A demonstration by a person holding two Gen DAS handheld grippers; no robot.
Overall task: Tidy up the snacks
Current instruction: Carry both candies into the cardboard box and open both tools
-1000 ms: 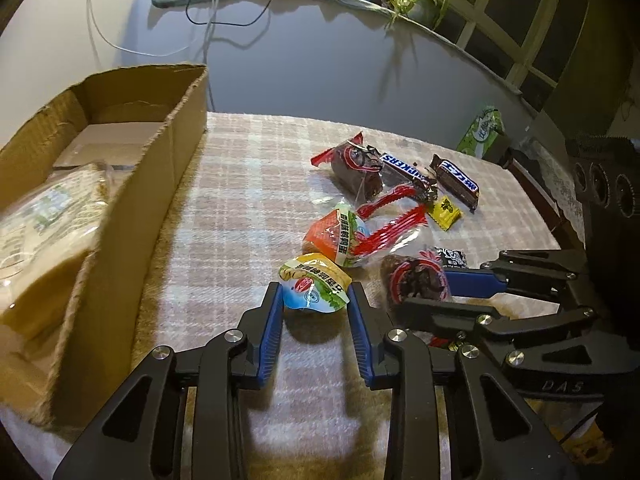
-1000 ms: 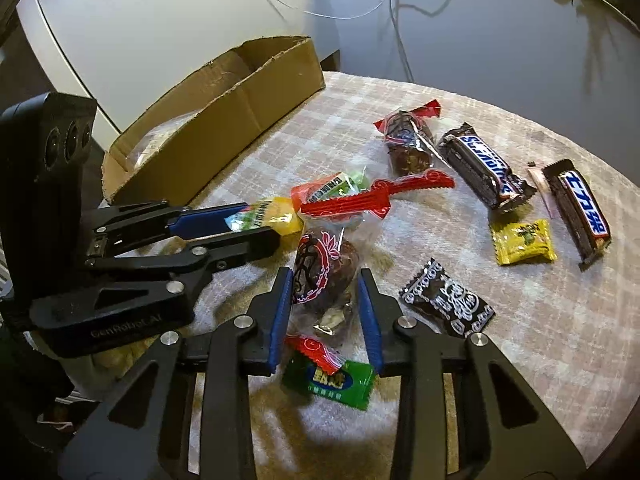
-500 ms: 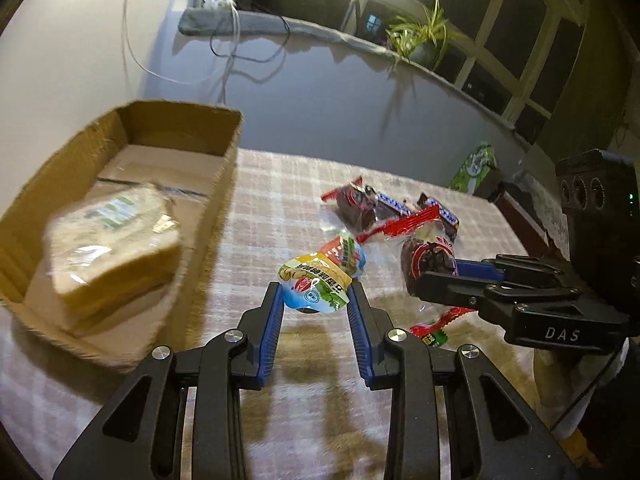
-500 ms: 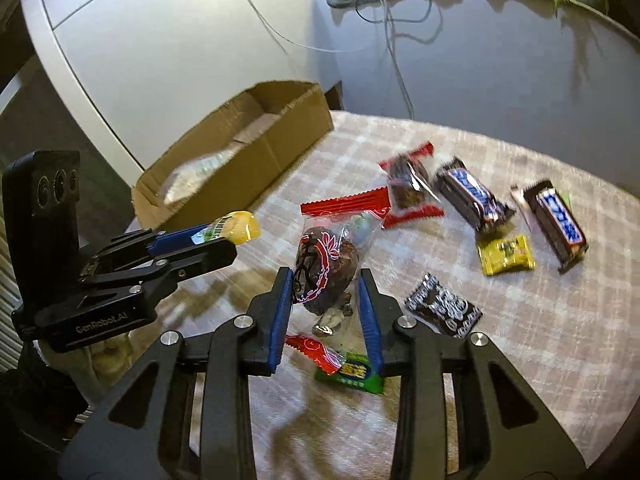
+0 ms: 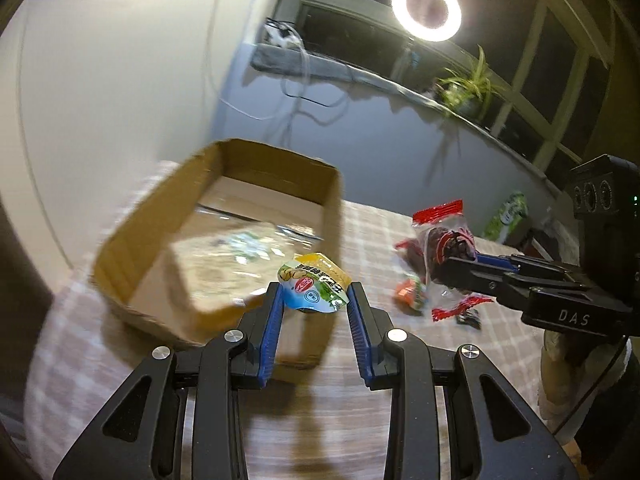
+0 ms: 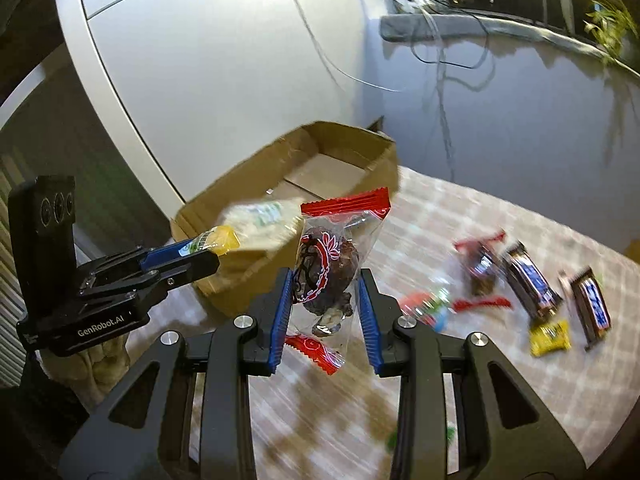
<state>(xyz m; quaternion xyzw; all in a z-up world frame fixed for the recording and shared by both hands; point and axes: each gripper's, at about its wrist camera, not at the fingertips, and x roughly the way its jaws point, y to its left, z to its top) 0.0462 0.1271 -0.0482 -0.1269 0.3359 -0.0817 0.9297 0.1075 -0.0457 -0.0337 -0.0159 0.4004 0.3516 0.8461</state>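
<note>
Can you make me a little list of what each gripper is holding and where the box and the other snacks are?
left gripper: shut on jelly cup, lifted near the box
right gripper: shut on dark snack bag, lifted off the table
box: cardboard, open top, wrapped bread inside
table: checked cloth
left on the table: chocolate bars, yellow candy, other blurry snacks

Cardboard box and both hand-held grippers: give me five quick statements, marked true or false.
1. The left hand-held gripper grips a yellow-topped jelly cup. True.
2. The right hand-held gripper is open with nothing in it. False: it is shut on a red-ended clear snack packet.
3. The cardboard box already holds a wrapped sandwich. True.
4. Both candy bars lie inside the box. False: the two candy bars lie on the checked tablecloth.
5. A small yellow candy lies on the cloth. True.
</note>
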